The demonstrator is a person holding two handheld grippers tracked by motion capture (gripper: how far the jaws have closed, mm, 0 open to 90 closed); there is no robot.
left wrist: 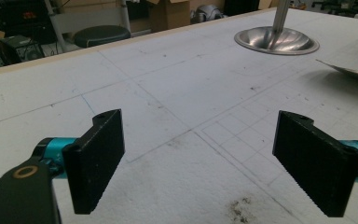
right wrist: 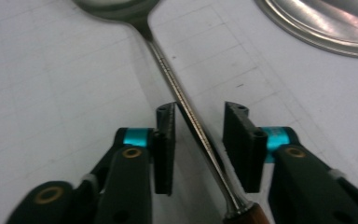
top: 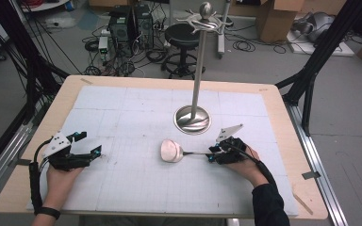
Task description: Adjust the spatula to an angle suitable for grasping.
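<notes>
On the white mat, a ladle lies at centre, its handle running toward 3 o'clock.
Right gripper has that thin metal handle between its jaws, which are partly closed with a gap on either side, not yet pinching. Left gripper, at 9 o'clock, is spread wide over bare mat. A steel stand rises from its dished base at 12 o'clock, near the ladle's bowl; nothing blocks the handle.
</notes>
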